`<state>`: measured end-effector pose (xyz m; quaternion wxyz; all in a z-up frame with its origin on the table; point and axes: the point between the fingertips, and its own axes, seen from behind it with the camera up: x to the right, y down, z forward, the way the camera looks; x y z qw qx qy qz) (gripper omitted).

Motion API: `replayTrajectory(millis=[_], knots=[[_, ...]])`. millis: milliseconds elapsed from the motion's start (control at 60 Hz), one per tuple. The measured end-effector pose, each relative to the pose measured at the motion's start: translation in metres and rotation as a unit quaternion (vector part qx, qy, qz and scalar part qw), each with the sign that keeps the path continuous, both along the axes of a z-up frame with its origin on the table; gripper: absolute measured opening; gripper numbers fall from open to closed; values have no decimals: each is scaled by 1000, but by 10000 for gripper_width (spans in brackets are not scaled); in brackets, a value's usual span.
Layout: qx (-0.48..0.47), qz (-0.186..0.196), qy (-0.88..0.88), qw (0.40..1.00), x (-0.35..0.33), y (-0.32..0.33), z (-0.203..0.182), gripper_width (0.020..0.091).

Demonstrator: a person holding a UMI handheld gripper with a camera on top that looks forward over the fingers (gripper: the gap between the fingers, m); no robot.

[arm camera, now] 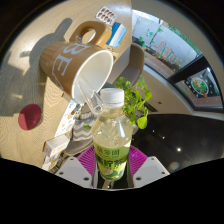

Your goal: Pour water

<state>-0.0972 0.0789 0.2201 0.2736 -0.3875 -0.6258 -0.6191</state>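
**Clear plastic bottle held between the pads, mug tipped above it**

Clear plastic water bottle (pixel 111 140) stands upright between the two fingers of the gripper (pixel 112 168). White cap on top, pale yellowish liquid inside, green label low on the body. The magenta pads (pixel 87 160) sit against the bottle's lower sides, left and right, with no gap visible at either one; the jaws look clenched on the bottle at label height.

Just above and behind the bottle's cap, a tan mug (pixel 78 62) lies tilted on its side, white interior facing toward the bottle, handle uppermost. Large pale letters run across its outer wall. The rim's lower edge sits close to the cap; contact cannot be told.

Green leafy plant (pixel 135 98) just beyond the bottle, to its right. Dark surface (pixel 170 135) under and around the bottle. A red round object (pixel 29 119) lies well off to the left.
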Motion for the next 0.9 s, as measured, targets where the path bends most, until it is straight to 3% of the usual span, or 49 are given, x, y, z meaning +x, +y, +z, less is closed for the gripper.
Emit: replayTrajectory(millis=[183,333,567,783,900], knots=[[-15,10,25,1000,-6,-2,-2,404],[-26,-12,221,975,-3,-12,17,405],[-43,-45,615,786,10,-33,55,409],[-88,-124,811,565,35,-33,-7,407],[-105,-151,842,508,43,-30,-55,408]])
